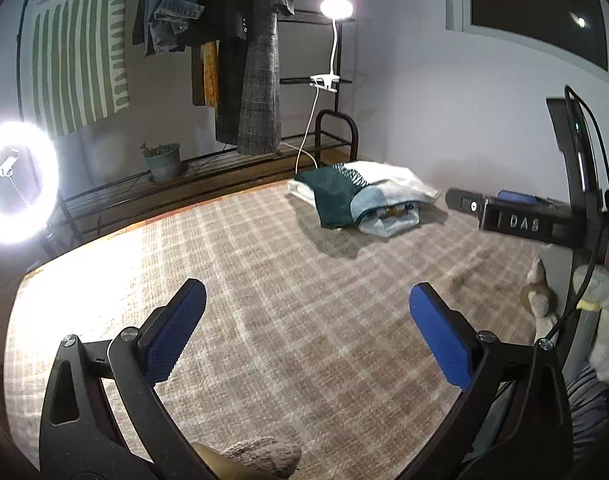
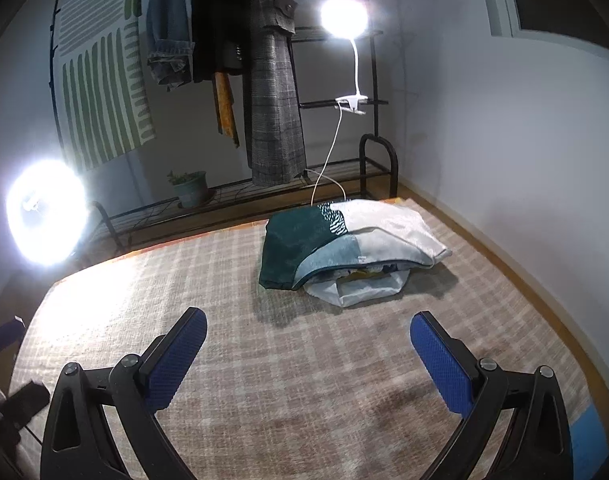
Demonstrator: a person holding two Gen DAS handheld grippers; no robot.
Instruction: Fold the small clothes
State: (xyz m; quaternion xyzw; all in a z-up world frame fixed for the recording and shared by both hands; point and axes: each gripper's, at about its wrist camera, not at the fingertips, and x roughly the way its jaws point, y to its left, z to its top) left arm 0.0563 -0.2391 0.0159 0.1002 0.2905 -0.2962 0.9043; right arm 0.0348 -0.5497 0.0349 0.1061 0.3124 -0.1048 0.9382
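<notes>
A pile of small clothes [image 1: 360,196] lies at the far side of the checked blanket [image 1: 264,280]: a dark green and white garment on top of pale folded pieces. It shows closer in the right wrist view [image 2: 344,244]. My left gripper [image 1: 308,312] is open and empty, low over the blanket, well short of the pile. My right gripper [image 2: 308,340] is open and empty, a short way in front of the pile. The right gripper's body [image 1: 544,220] shows at the right edge of the left wrist view.
A black clothes rack [image 2: 272,80] with hanging garments stands behind the blanket, with a potted plant [image 2: 190,188] on its low shelf. A ring light [image 1: 16,184] glares at the left. A clip lamp [image 2: 344,16] shines above. A white wall [image 2: 524,160] runs along the right.
</notes>
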